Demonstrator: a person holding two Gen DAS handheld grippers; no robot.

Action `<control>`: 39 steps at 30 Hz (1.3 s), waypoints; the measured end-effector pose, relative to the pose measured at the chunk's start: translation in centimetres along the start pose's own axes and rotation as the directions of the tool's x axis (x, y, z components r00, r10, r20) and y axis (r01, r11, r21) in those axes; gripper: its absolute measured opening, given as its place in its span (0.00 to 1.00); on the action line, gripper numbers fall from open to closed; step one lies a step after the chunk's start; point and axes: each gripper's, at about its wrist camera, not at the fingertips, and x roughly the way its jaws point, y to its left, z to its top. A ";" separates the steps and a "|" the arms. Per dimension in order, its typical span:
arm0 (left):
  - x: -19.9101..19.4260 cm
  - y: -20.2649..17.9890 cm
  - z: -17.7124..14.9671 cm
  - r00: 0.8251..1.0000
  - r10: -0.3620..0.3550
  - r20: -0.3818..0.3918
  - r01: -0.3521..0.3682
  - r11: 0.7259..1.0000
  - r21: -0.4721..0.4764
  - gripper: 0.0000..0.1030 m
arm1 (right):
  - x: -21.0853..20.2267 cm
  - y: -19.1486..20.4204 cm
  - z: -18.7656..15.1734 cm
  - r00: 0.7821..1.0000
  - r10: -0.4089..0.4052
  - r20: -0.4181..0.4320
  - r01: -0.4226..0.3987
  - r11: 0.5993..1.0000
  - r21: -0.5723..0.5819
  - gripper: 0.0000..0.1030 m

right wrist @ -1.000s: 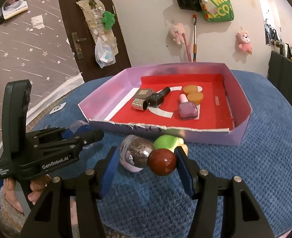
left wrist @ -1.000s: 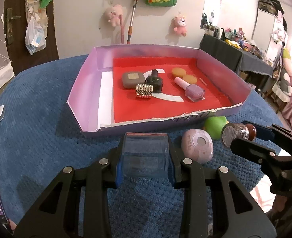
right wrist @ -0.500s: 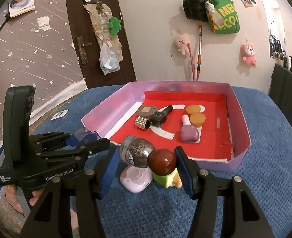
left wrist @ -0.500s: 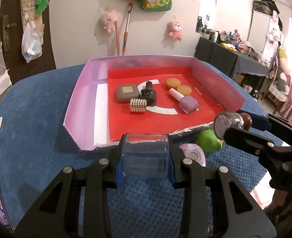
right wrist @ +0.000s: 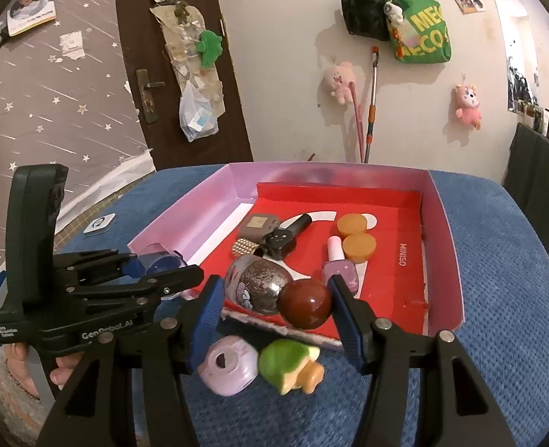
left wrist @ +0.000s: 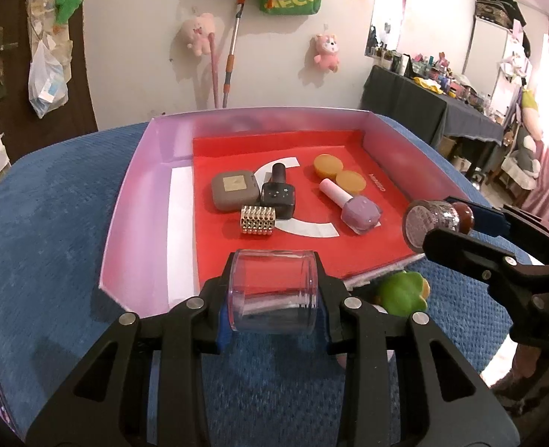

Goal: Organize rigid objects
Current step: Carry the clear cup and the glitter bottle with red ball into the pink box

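My left gripper [left wrist: 274, 300] is shut on a clear plastic jar [left wrist: 273, 296], held over the near wall of the pink tray [left wrist: 136, 193]. My right gripper [right wrist: 274, 294] is shut on a glittery bottle with a brown round cap [right wrist: 259, 288], raised above the tray's front edge. In the left wrist view that bottle [left wrist: 432, 219] hangs at the right. On the tray's red floor lie a taupe compact [left wrist: 235, 193], a black nail polish [left wrist: 278, 195], a studded cube [left wrist: 258, 220], a lilac nail polish [left wrist: 356, 212] and two orange discs [left wrist: 339, 173].
On the blue cloth [right wrist: 498, 279] in front of the tray lie a lilac round case [right wrist: 229, 370] and a green toy [right wrist: 291, 365]. A small white card [right wrist: 99, 224] lies on the left. A hand [right wrist: 24, 368] holds the left gripper's handle.
Both grippers rose and moved forward toward the tray with their objects. The jar and the glittery bottle now hang over the tray's front edge instead of the blue cloth.
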 end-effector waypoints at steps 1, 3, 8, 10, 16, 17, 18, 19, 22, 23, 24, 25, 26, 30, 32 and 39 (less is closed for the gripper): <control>0.3 0.0 0.2 1.000 -0.002 -0.006 0.002 1.000 -0.001 0.31 | 0.4 -0.2 0.1 1.000 -0.003 -0.010 0.003 1.000 -0.001 0.58; 0.8 0.2 0.4 1.000 -0.007 -0.015 0.007 1.000 -0.004 0.31 | 1.1 -0.5 0.2 1.000 -0.008 -0.029 0.008 1.000 -0.001 0.58; 2.4 0.3 0.8 0.999 -0.008 -0.051 0.007 1.000 -0.008 0.31 | 3.0 -1.6 0.3 0.996 -0.013 -0.083 0.014 1.000 0.014 0.58; 3.0 0.5 0.9 0.998 -0.014 -0.063 0.013 1.000 -0.013 0.31 | 3.5 -1.8 0.2 0.995 -0.015 -0.101 0.016 1.000 0.018 0.58; 4.4 0.9 0.9 0.995 -0.021 -0.096 0.019 0.999 -0.027 0.31 | 5.0 -2.4 0.1 0.989 -0.030 -0.147 0.033 0.999 0.019 0.58; 4.6 1.0 0.9 0.995 -0.021 -0.100 0.018 0.999 -0.028 0.31 | 5.2 -2.5 0.1 0.988 -0.032 -0.151 0.035 0.999 0.018 0.58; 4.7 1.0 0.8 0.994 -0.021 -0.106 0.017 0.999 -0.030 0.31 | 5.4 -2.5 0.1 0.987 -0.034 -0.158 0.037 0.999 0.017 0.58; 5.0 1.0 0.8 0.993 -0.020 -0.113 0.016 0.999 -0.031 0.31 | 5.5 -2.6 0.1 0.986 -0.035 -0.164 0.038 0.999 0.015 0.58; 5.5 1.1 0.8 0.991 -0.018 -0.129 0.014 0.999 -0.033 0.31 | 6.0 -2.8 0.0 0.982 -0.039 -0.184 0.042 0.999 0.013 0.58; 5.7 1.1 0.8 0.991 -0.017 -0.135 0.013 0.999 -0.033 0.31 | 6.1 -2.8 -0.1 0.981 -0.040 -0.189 0.043 0.999 0.013 0.58; 5.9 1.1 0.8 0.990 -0.015 -0.141 0.010 0.999 -0.033 0.31 | 6.3 -2.9 0.0 0.980 -0.041 -0.196 0.044 0.999 0.015 0.58; 6.0 1.1 0.8 0.989 -0.014 -0.145 0.009 0.999 -0.035 0.31 | 6.4 -3.0 -0.1 0.979 -0.040 -0.202 0.045 0.999 0.019 0.58; 6.2 1.2 0.8 0.989 -0.013 -0.146 0.008 0.999 -0.036 0.31 | 6.5 -3.1 -0.1 0.978 -0.038 -0.206 0.044 0.999 0.023 0.58; 6.5 1.3 1.0 0.989 -0.010 -0.147 0.004 0.999 -0.038 0.31 | 6.8 -3.5 -0.2 0.976 -0.031 -0.215 0.041 0.998 0.041 0.58; 6.8 1.3 1.1 0.989 -0.008 -0.149 0.003 0.999 -0.039 0.31 | 7.0 -3.5 -0.1 0.976 -0.032 -0.216 0.042 0.998 0.041 0.58; 7.5 1.2 1.6 0.989 0.000 -0.148 -0.006 0.999 -0.043 0.31 | 7.6 -3.7 0.0 0.976 -0.023 -0.217 0.036 0.998 0.056 0.58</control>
